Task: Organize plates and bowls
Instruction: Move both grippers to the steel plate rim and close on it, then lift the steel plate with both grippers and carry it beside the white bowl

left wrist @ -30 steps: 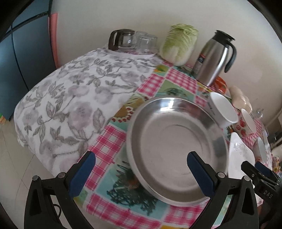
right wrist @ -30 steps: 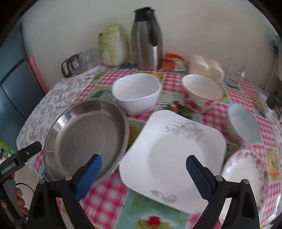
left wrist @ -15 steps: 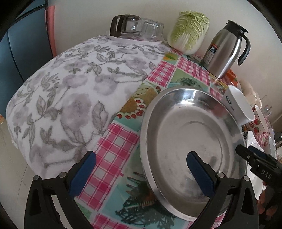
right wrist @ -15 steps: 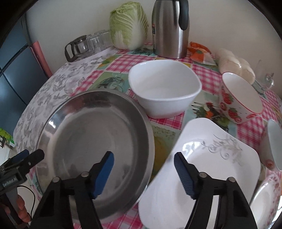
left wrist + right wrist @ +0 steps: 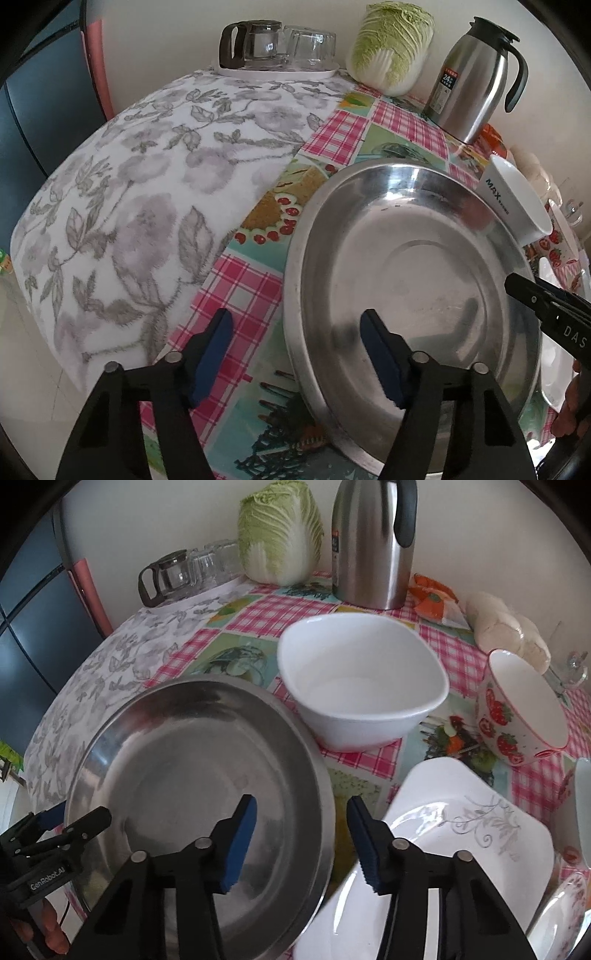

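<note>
A wide steel plate [image 5: 413, 266] [image 5: 192, 775] lies on the checked tablecloth. My left gripper [image 5: 297, 354] straddles its left rim, one finger outside over the cloth and one over the dish. Its jaws are closing and the pads stand clear of the rim. My right gripper [image 5: 301, 843] straddles the right rim in the same way, jaws closing, pads not touching. Behind the steel plate stands a white bowl [image 5: 362, 686], with a strawberry bowl [image 5: 524, 716] to its right. A white square plate [image 5: 461, 849] lies just right of the steel plate.
A steel thermos [image 5: 373, 542], a cabbage [image 5: 280, 531] and a glass pot with glasses [image 5: 184, 572] line the wall. A flowered plate [image 5: 561, 915] and another bowl [image 5: 583, 805] sit far right. A grey floral cloth [image 5: 147, 184] covers the table's rounded left end.
Both grippers have come down closer to the steel plate and their jaws have narrowed. The right gripper has shifted left from over the square plate to the steel plate's right rim.
</note>
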Tool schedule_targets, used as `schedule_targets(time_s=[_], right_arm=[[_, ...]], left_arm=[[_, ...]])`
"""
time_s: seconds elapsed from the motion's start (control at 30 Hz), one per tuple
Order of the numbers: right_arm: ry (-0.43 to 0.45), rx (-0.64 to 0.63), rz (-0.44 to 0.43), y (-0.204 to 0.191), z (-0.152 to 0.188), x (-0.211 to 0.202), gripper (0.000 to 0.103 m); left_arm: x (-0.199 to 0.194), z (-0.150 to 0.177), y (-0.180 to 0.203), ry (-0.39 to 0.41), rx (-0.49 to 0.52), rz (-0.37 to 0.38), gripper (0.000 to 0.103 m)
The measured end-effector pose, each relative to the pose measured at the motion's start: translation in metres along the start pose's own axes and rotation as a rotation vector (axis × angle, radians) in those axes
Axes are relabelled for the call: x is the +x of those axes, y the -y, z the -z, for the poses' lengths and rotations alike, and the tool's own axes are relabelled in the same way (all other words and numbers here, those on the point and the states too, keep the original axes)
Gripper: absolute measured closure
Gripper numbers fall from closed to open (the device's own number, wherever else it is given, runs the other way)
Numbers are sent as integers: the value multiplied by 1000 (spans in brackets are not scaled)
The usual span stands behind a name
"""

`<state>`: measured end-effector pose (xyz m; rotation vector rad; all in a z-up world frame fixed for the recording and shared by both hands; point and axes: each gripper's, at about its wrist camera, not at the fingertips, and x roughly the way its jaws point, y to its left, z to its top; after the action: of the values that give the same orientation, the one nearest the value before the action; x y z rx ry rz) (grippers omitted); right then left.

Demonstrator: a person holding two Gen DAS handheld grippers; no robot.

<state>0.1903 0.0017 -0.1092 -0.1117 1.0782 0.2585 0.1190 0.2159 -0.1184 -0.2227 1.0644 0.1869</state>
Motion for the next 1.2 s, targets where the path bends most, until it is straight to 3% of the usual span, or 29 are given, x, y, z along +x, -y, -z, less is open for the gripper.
schedule_targets(time_s=[0.1,0.2,0.3,0.67,1.2], right_arm=[[-13,1,0,-1,4,4,61],[-11,2,7,-1,6,3,69],[-20,17,-35,0,10,-1,76],[-21,-2,-88,-18,34,-19,78],[85,48,-131,-3,50,-82,78]], left_arm=[[0,-1,-2,4,5,-21,53],[-4,-1,-8,5,-24,28,67],[-5,0,-10,0,-42,62,73],[-33,10,-31,57,-90,64,74],[-97,12,-11,160,-37,73,74]])
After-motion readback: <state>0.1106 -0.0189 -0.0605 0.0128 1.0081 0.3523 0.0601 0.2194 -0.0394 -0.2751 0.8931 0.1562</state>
